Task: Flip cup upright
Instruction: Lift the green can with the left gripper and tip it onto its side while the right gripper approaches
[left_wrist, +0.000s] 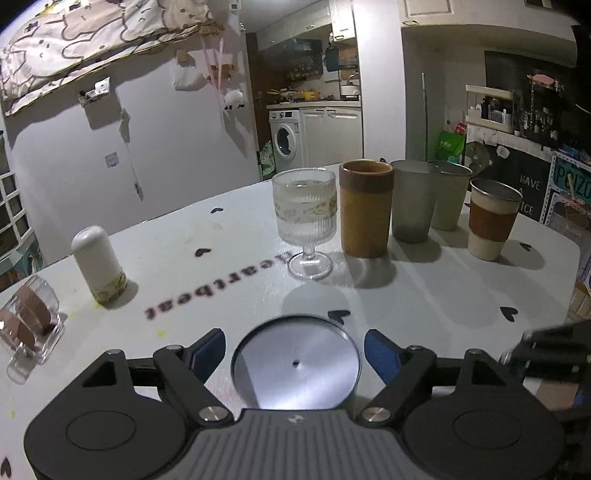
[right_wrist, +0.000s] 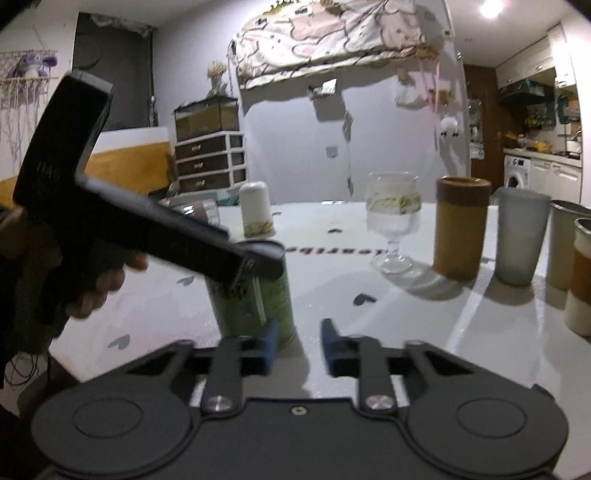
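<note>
We located the cup (right_wrist: 255, 291), a green can-shaped vessel, standing inverted on the bench (left_wrist: 424, 295) with its flat metal base facing up. In the left wrist view that base filled the space between the jaws of the left gripper (left_wrist: 295, 354), which stood wide on either side of it with a gap on each side; no contact was visible, so we judged the cup not yet grasped. The right gripper (right_wrist: 297, 345) hung just beside the cup with its jaws partly open and empty. The right wrist view showed the left gripper body across the top of the cup. A goblet (left_wrist: 306, 221) and four tumblers stood upright in a row further back; a white cup (left_wrist: 98, 264) stood inverted and a clear glass (left_wrist: 31, 321) lay on its side to the left. We judged the flip not yet begun: closing, lifting, turning over and setting down remained.
</note>
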